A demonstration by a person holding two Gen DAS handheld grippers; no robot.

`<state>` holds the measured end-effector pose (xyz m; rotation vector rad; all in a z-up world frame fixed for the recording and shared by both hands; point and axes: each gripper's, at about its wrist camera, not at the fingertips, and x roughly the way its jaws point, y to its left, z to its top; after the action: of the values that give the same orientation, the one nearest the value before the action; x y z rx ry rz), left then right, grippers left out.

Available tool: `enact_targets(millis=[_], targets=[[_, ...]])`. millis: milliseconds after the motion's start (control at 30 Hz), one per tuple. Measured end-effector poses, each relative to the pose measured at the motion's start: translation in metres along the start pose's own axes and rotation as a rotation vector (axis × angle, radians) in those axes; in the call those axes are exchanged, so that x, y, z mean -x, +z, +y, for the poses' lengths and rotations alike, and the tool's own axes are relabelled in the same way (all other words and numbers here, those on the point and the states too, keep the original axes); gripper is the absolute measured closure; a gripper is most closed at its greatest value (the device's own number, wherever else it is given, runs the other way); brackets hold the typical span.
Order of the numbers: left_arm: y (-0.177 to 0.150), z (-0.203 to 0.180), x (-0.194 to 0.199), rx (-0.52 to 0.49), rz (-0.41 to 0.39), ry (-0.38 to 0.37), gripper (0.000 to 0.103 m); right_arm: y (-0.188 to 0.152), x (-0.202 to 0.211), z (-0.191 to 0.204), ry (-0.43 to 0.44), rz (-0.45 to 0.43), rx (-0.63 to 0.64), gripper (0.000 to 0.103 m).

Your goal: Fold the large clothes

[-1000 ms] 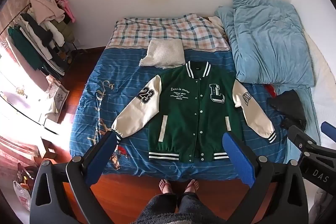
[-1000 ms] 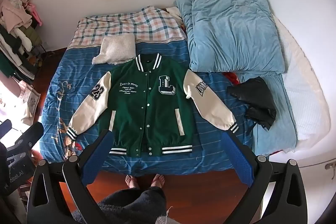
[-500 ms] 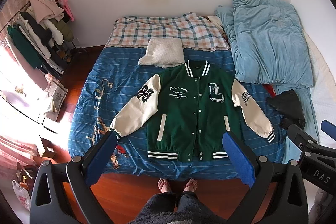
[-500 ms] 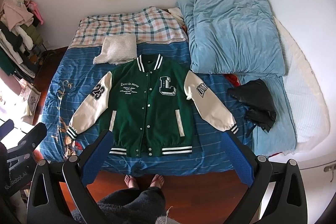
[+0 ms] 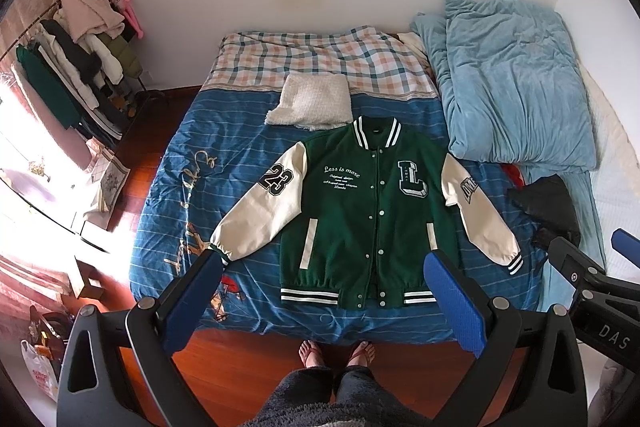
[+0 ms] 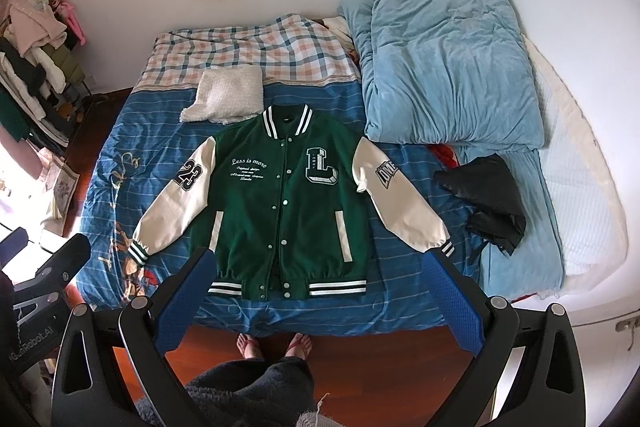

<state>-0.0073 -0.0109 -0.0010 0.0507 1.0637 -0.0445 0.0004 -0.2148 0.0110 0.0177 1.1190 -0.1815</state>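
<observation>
One jacket (image 5: 360, 215) (image 6: 286, 203), green in the body with cream sleeves, is laid flat and face up on the bed (image 5: 240, 155) (image 6: 404, 283), near its foot edge and roughly midway between the bed's two sides. It is buttoned shut, the striped collar is turned toward the head of the bed, and the striped hem lies just short of the foot edge. Both sleeves are spread outward and down, with the cuffs resting on the blue striped bedspread. A small white pillow (image 5: 312, 103) (image 6: 226, 95) is placed just beyond the collar, touching or nearly touching it. A checked blanket (image 5: 320, 61) (image 6: 256, 53) is spread across the head of the bed. A pale blue duvet (image 5: 512, 83) (image 6: 448, 71) is heaped along the bed's right side, and a black garment (image 5: 546, 207) (image 6: 488, 199) lies below it, well apart from the jacket's nearer cuff. A rack of clothes (image 5: 76, 67) (image 6: 32, 67) stands by the wall on the left. The person's bare feet (image 5: 336, 351) (image 6: 274, 343) are seen on the wooden floor at the foot of the bed. The left gripper (image 5: 320, 291) and the right gripper (image 6: 316, 283) are held above the foot edge, each with its jaws spread wide and nothing between them, neither touching the jacket.
</observation>
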Motion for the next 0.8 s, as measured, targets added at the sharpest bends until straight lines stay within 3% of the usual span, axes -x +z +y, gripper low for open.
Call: enact_targets(millis=[400, 467, 800], targets=[[0.002, -0.014, -0.001, 0.003, -0.006, -0.009, 0.000, 0.011, 0.004, 0.002, -0.001, -0.003, 0.004, 0.000], [0.005, 0.000, 0.003, 0.007, -0.006, -0.009, 0.000, 0.012, 0.004, 0.003, 0.000, -0.003, 0.003, 0.000], [0.011, -0.002, 0.007, 0.007, -0.011, -0.016, 0.000, 0.012, 0.005, 0.004, -0.001, -0.005, 0.006, 0.000]])
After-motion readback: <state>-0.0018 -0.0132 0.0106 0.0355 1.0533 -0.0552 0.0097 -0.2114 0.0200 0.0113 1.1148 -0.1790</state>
